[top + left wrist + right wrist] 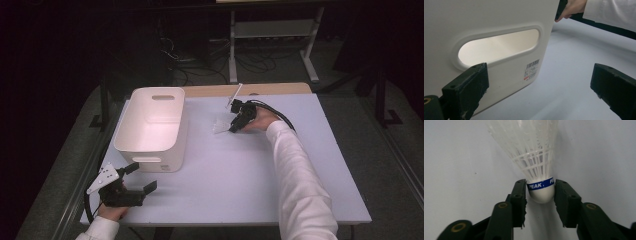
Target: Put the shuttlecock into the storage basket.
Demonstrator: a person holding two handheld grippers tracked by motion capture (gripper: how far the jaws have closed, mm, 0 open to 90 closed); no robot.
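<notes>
Here the white plastic shuttlecock (537,170) lies on the pale table (240,175), right of the white storage bin (152,127) and towards the far edge. Its rounded cork head, banded in blue with the word PEAK, sits between the jaws of the right gripper (540,191), which pinch it from both sides, the skirt fanning away from them. At the near left corner, the left gripper (140,177) rests with its jaws spread wide, just beside the bin's handle slot (499,47), holding nothing.
</notes>
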